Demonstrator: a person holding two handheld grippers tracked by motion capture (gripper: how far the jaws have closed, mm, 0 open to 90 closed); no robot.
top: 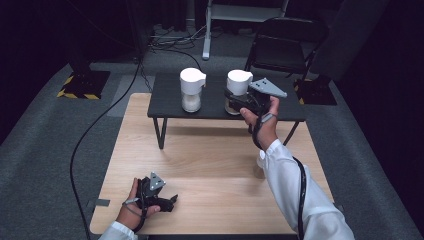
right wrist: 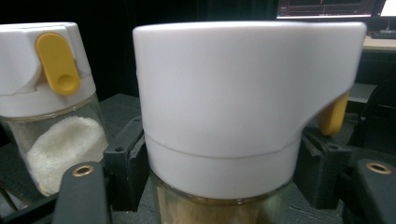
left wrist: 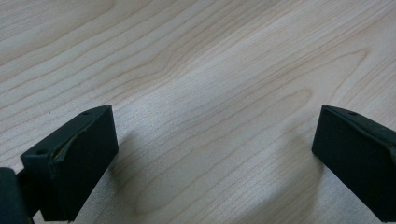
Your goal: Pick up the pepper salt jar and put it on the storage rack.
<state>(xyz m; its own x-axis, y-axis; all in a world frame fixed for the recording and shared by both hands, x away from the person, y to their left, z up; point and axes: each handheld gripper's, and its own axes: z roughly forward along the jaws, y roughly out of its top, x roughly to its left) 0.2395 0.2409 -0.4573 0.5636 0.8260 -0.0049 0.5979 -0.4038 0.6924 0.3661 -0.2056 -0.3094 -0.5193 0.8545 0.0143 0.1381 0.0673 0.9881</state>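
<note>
My right gripper pinches the brown jar below its white lid, at two o'clock on the black shelf. The sugar jar stands at its nine o'clock, apart. My left gripper rests spread wide on the table at seven o'clock.

- The wooden counter is bright, and the room around it is very dark.
- Light falls from above, so soft shadows lie under the left tongs.
- The high view looks a bit fuzzy.
- The white lid is very close, big and slightly blurry.
</note>
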